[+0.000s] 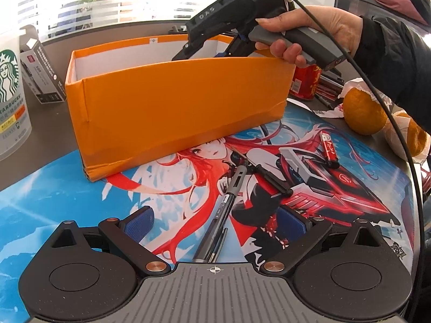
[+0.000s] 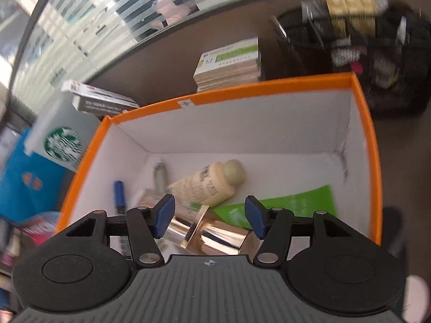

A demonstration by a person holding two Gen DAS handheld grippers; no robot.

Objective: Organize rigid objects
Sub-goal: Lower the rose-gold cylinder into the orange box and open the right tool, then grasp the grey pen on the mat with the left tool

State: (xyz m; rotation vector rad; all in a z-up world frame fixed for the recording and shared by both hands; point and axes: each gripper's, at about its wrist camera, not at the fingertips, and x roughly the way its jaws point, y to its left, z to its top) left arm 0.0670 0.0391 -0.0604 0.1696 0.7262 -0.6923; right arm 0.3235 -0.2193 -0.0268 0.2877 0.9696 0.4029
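An orange box [image 1: 172, 102] stands on the printed desk mat [image 1: 67, 196]. My left gripper [image 1: 214, 219] is open low over the mat, with a grey pen [image 1: 223, 207] lying between its fingers. A black pen [image 1: 272, 179] and a red stick [image 1: 329, 149] lie further right. My right gripper [image 2: 209, 219] is open above the box interior [image 2: 269, 140]; it also shows in the left wrist view [image 1: 210, 51] over the box. Inside lie a shiny gold bottle [image 2: 215, 234], a cream bottle [image 2: 210, 183], a green packet [image 2: 282, 204] and a blue stick [image 2: 120, 193].
A Starbucks cup [image 1: 10, 94] and a dark carton [image 1: 40, 72] stand left of the box. A red can [image 1: 307, 80] and oranges [image 1: 363, 113] sit to the right. Behind the box are stacked card boxes [image 2: 229, 64] and a black mesh organiser [image 2: 363, 53].
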